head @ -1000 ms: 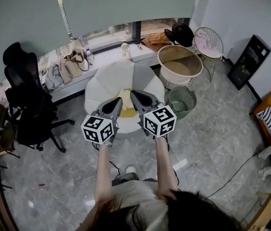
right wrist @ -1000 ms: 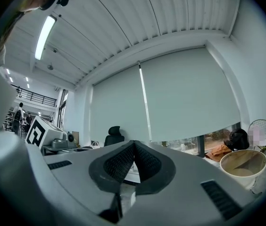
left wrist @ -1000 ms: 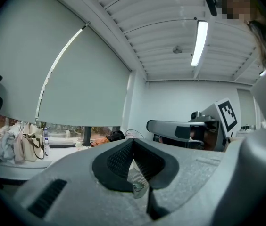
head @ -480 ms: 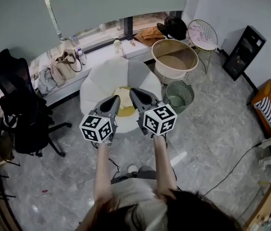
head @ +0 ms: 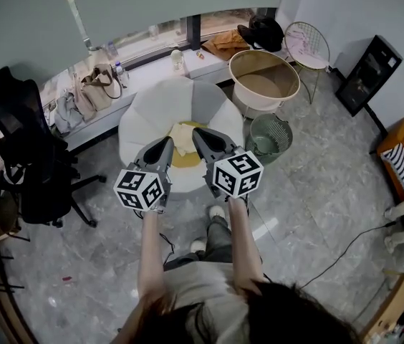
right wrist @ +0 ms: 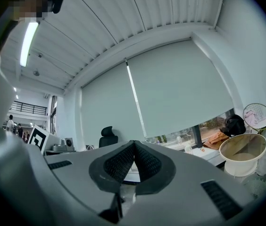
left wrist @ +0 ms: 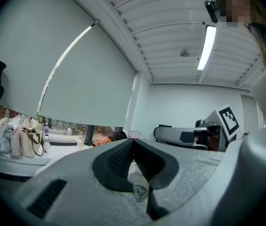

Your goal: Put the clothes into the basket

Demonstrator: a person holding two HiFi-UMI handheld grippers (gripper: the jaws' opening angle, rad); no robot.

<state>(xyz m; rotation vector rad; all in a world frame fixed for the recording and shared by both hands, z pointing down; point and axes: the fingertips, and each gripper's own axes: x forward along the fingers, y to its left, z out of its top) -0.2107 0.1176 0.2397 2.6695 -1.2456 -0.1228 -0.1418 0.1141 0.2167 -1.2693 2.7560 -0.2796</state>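
A pale yellow garment (head: 183,137) lies on a yellow cushion on the white round seat (head: 145,113). The green wire basket (head: 268,136) stands on the floor just right of that seat. Both grippers are held side by side, pointing level at the seat. My left gripper (head: 167,144) hangs over the seat's front left, its jaws shut and empty, tips meeting (left wrist: 133,141). My right gripper (head: 196,135) is just right of the garment, jaws also shut on nothing (right wrist: 134,144).
A beige round tub (head: 264,77) stands behind the basket, with a wire chair (head: 307,43) beyond it. Bags (head: 94,92) and an orange cloth (head: 225,41) lie on the window ledge. A black office chair (head: 26,145) is at the left.
Both grippers have moved a little together and dropped slightly, still shut. The person's leg and foot have stepped forward under the arms. More of the garment shows between the tips.
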